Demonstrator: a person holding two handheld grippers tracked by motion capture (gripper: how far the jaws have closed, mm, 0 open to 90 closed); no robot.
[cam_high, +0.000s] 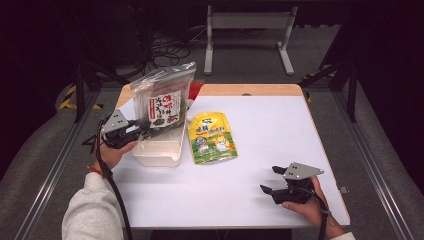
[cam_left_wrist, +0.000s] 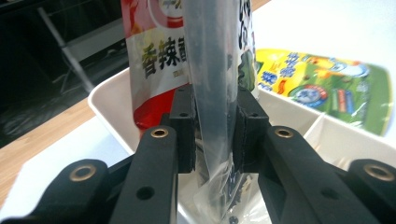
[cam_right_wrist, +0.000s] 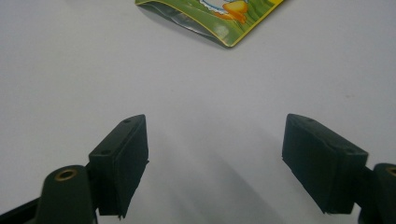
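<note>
Seaweed snack bag (cam_high: 162, 102) in clear plastic, upright, bottom end down in the white bin (cam_high: 159, 152) at the bench's (cam_high: 270, 125) left side; red-and-white label with dark green print facing up toward the high view. Clamped at its clear side seam by the left hand-held gripper (cam_high: 141, 126), both black pads pressing the film (cam_left_wrist: 212, 107) from either side in the left gripper view. Behind it in that same view, a second packet with a red and white face (cam_left_wrist: 152, 60), also standing in the bin. Just right of the bin, flat on the white bench top, a yellow-green pouch (cam_high: 212, 137) with a cartoon figure. Well apart, near the bench's front right corner, the right hand-held gripper (cam_high: 272, 180), jaws spread wide over bare surface, nothing between them, pouch corner (cam_right_wrist: 224, 18) far ahead
</note>
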